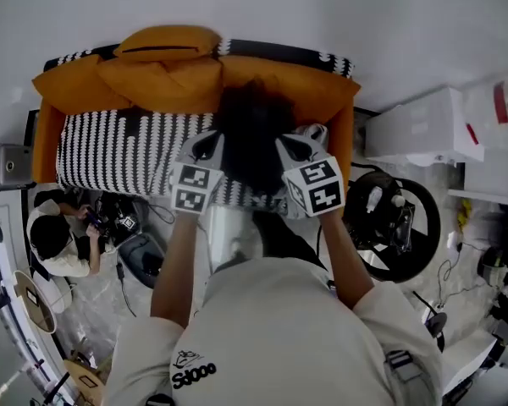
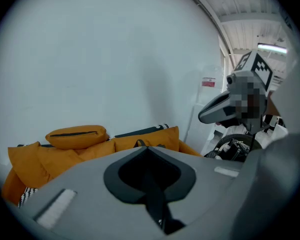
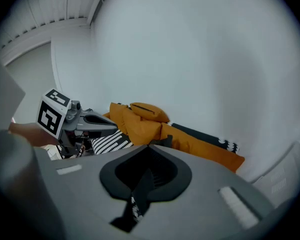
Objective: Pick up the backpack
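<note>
In the head view a black backpack (image 1: 250,138) sits on the striped seat of an orange sofa (image 1: 110,146), against the orange back cushions (image 1: 165,74). My left gripper (image 1: 210,144) is at the bag's left side and my right gripper (image 1: 295,145) at its right side, both pointing toward it. Touch cannot be made out. In the left gripper view the left gripper (image 2: 149,151) is shut with nothing between its jaws. The right gripper (image 3: 149,149) looks the same in the right gripper view. The jaws hide most of the bag there; only a dark loop (image 2: 140,144) shows.
A person (image 1: 55,239) sits on the floor at the sofa's left end among cables. White boxes (image 1: 423,125) and a black steering-wheel rig (image 1: 398,218) stand at the right. A camera (image 1: 8,166) stands by the left armrest. A bare white wall rises behind the sofa.
</note>
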Demonstrator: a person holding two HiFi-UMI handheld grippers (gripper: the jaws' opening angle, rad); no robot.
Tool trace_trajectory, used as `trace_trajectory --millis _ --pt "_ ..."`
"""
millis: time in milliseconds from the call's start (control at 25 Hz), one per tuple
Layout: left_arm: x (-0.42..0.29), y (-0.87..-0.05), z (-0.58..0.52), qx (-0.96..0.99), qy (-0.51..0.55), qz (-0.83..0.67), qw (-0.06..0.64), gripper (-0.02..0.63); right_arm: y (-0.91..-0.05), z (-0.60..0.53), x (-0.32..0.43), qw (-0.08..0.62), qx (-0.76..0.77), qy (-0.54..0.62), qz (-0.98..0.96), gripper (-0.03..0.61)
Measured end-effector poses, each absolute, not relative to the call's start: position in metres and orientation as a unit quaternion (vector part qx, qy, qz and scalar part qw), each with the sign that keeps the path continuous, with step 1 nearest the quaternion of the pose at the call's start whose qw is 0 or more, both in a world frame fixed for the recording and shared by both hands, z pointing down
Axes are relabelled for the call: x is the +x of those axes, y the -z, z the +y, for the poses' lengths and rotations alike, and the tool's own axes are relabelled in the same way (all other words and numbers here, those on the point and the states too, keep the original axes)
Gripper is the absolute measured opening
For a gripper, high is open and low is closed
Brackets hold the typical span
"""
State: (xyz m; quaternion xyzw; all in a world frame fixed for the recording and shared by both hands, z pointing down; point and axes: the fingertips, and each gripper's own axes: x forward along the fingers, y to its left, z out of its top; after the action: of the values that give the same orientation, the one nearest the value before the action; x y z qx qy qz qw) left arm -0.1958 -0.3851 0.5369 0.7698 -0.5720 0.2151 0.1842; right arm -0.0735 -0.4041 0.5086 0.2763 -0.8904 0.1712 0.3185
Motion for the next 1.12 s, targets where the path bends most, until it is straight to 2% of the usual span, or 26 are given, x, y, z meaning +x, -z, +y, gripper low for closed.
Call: trace_trajectory --millis 160,240,360,680,1120 --pt "-0.212 -0.577 -0.417 0.763 -0.226 -0.569 0.209 0.012 -0.552 -0.432 -0.079 0.341 0.267 -0.203 -0.878 0.005" --pt "-0.22 -0.598 -0.43 0.758 -0.23 -0.568 0.224 0.012 -0.575 -0.441 -0.083 0.355 0.257 -0.219 -0.872 0.042" --pt "-0.231 -0.629 -0.445 0.75 -0.239 -0.564 0.25 0.082 -0.606 -0.454 -0.089 0.372 0.248 -0.24 -0.862 0.064" --pt "-0.241 -0.704 -0.479 0.742 -0.249 -0.548 0.295 0.121 -0.678 -0.476 -0.102 0.402 0.236 -0.283 -0.838 0.168" --pt "-0.246 -0.784 -0.504 0.745 -0.274 -0.509 0.334 0.242 -0.75 -0.494 -0.108 0.418 0.244 -0.314 -0.817 0.327"
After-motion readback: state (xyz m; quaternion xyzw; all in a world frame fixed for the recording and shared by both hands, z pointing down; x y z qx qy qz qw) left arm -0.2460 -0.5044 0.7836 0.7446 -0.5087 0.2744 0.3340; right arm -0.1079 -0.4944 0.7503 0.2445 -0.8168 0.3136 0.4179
